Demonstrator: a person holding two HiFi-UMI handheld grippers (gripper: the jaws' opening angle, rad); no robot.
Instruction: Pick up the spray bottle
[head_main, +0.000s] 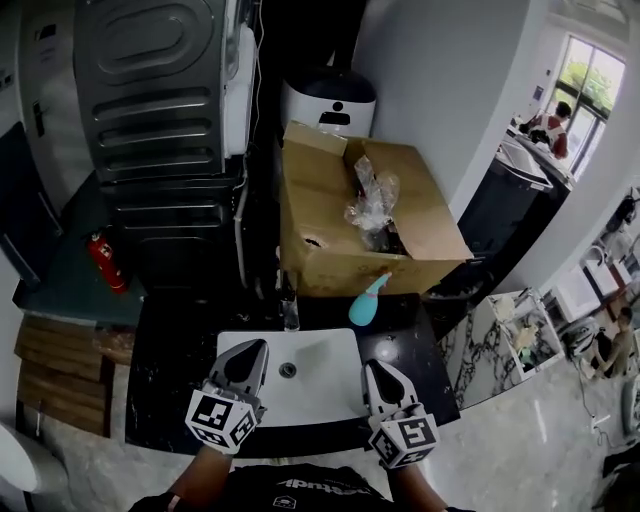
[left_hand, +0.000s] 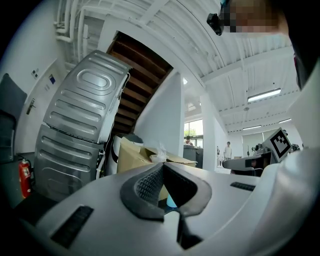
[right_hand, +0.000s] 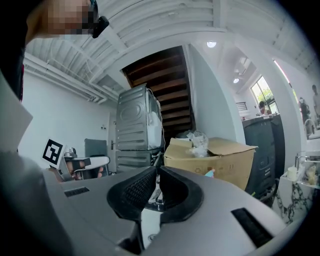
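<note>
A teal spray bottle (head_main: 367, 300) stands on the black counter behind the white sink (head_main: 320, 385), against the front of a cardboard box. My left gripper (head_main: 252, 349) and right gripper (head_main: 379, 367) hover side by side over the sink's near half, both pointing toward the bottle and well short of it. Both are shut with nothing between the jaws. In the left gripper view a sliver of the teal bottle (left_hand: 171, 201) shows just below the closed tips (left_hand: 163, 166). From the right gripper (right_hand: 157, 170), the bottle's top (right_hand: 210, 173) stands to the right, in front of the box.
An open cardboard box (head_main: 335, 225) with crumpled plastic fills the space behind the counter. A faucet (head_main: 290, 312) stands at the sink's back edge, left of the bottle. A grey washing machine (head_main: 160, 100) and a red fire extinguisher (head_main: 105, 262) are at left.
</note>
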